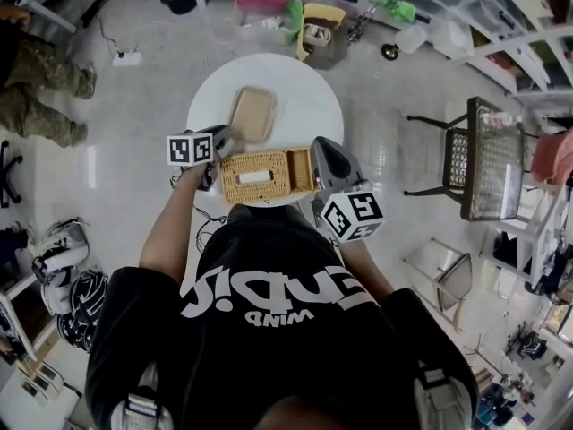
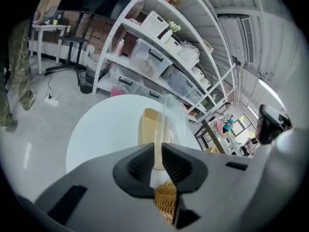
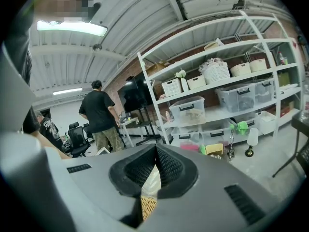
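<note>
White print on the black T-shirt point(image 1: 269, 280) reads "WIND"; larger letters unclear.

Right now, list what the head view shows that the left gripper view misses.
Head view only: the right gripper, the tissue slot, the black shirt. Left gripper view only: clear film pinched in the left gripper's shut jaws. Both: table, tan lid, wicker box.

Glossy grey floor point(image 1: 116, 195), white shelving point(image 3: 217, 81) (plastic bins point(image 3: 236, 96)), metal chair point(image 1: 483, 159)
</note>
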`<state>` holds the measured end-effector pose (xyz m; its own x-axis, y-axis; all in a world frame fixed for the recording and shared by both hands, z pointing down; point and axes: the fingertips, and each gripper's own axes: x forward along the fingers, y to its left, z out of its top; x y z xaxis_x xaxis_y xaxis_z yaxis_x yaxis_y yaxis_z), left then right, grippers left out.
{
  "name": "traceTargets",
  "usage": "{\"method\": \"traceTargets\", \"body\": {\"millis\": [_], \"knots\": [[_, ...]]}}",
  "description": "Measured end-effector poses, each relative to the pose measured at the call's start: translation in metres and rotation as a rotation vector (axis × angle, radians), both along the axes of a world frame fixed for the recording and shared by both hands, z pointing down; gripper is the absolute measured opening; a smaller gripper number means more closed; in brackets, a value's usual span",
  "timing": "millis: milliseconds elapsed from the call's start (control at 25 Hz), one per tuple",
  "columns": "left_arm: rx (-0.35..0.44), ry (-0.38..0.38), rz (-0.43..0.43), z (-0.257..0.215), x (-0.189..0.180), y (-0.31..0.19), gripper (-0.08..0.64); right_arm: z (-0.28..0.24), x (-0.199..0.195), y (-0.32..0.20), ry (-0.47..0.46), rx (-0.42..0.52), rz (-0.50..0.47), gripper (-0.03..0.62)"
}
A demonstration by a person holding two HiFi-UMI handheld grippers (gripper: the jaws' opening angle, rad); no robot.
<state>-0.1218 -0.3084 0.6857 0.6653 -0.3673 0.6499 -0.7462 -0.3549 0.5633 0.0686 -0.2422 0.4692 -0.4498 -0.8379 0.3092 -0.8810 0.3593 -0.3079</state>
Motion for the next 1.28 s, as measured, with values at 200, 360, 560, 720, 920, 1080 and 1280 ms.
{"method": "traceTargets", "body": {"millis": [200, 360, 560, 720, 920, 1080, 1280], "knots": [[0.014, 0.017, 0.005, -0.012, 0.007, 0.004, 0.043, -0.002, 0.005, 0.005, -0.008, 0.003, 0.002, -0.006], [0.079, 0.019, -0.025, -0.031, 0.008, -0.004, 0.043, -0.004, 0.006, 0.010, -0.011, 0.010, 0.001, -0.006], [0.226, 0.004, -0.084, -0.074, 0.009, -0.028, 0.043, -0.003, 0.010, 0.016, -0.015, 0.019, -0.007, -0.006], [0.385, -0.022, -0.122, -0.133, 0.009, -0.043, 0.043, -0.006, 0.013, 0.021, -0.018, 0.029, -0.017, -0.006], [0.564, -0.022, -0.158, -0.215, 0.012, -0.025, 0.043, -0.011, 0.013, 0.028, -0.017, 0.049, -0.038, -0.006], [0.650, -0.034, -0.207, -0.247, 0.012, 0.014, 0.043, -0.016, 0.016, 0.032, -0.005, 0.072, -0.062, -0.006], [0.711, -0.049, -0.306, -0.259, 0.008, 0.075, 0.043, -0.015, 0.018, 0.041, -0.026, 0.083, -0.118, -0.006]]}}
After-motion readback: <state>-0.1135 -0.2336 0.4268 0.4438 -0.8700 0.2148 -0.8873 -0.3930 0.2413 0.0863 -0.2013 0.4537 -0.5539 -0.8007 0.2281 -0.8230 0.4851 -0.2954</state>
